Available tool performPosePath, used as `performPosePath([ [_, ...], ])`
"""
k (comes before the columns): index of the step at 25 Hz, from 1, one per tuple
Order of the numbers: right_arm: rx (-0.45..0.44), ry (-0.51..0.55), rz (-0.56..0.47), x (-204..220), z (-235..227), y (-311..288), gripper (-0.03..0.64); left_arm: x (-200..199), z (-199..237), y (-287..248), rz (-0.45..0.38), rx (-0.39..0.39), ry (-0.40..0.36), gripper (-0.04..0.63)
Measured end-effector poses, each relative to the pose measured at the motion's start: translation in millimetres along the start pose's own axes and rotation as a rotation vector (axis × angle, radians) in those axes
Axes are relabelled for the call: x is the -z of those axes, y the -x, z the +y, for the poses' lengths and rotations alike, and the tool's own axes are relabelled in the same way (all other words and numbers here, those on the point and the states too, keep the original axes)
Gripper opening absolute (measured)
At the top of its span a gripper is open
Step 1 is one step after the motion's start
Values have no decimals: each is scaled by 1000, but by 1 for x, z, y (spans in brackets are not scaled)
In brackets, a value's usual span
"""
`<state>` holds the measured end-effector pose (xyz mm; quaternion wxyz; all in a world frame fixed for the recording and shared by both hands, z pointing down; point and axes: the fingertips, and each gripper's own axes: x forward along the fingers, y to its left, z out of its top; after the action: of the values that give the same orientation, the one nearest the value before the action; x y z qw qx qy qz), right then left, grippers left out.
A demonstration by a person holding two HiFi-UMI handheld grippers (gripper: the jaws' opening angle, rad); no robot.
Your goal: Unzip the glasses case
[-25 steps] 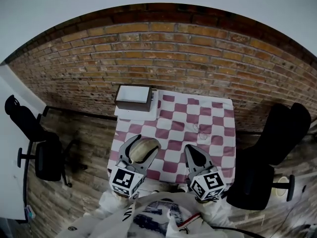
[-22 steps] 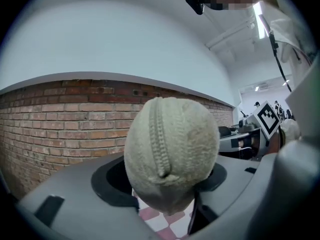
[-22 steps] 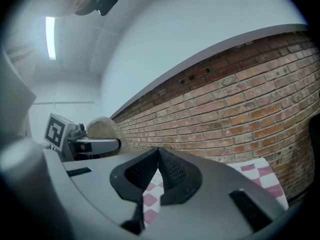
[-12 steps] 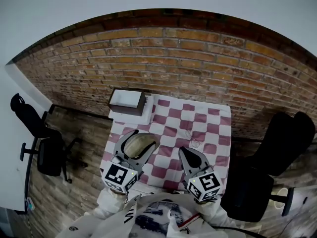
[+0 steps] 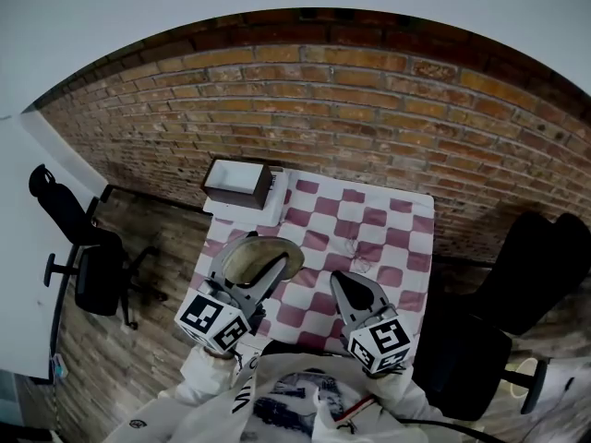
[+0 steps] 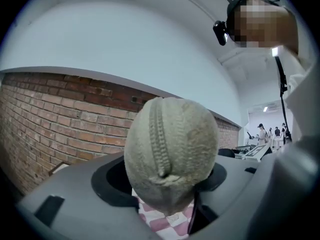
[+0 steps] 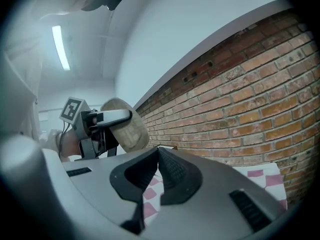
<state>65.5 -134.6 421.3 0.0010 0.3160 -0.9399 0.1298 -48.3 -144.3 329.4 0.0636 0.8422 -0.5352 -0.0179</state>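
The beige fabric glasses case (image 5: 251,252) is held clear of the pink-and-white checked table (image 5: 388,238), with my left gripper (image 5: 265,264) shut on its sides. In the left gripper view the case (image 6: 192,144) fills the middle between the jaws, and its closed zipper (image 6: 159,131) runs up the face towards the camera. My right gripper (image 5: 341,280) hovers over the table's near right part, shut and empty, a short way right of the case. In the right gripper view the closed jaws of the right gripper (image 7: 159,156) point at the brick wall, with the held case (image 7: 126,126) to their left.
A brown-and-white box (image 5: 237,182) sits on a white sheet at the table's far left corner. The brick wall (image 5: 369,118) rises behind the table. Black office chairs stand to the left (image 5: 92,270) and to the right (image 5: 522,280) on the wooden floor.
My left gripper has risen with the glasses case and drifted slightly left. The right gripper has shifted a little left, still shut.
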Motion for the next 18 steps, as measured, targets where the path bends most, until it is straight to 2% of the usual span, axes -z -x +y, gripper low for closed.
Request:
performPosePath([
  [4,-13,44,3,0,6,1,14,-5,0,0,-19,8,45,298],
  [18,26,86,-13,-6,-5,13,17,-14,-13,-18,-36,45,62,298],
])
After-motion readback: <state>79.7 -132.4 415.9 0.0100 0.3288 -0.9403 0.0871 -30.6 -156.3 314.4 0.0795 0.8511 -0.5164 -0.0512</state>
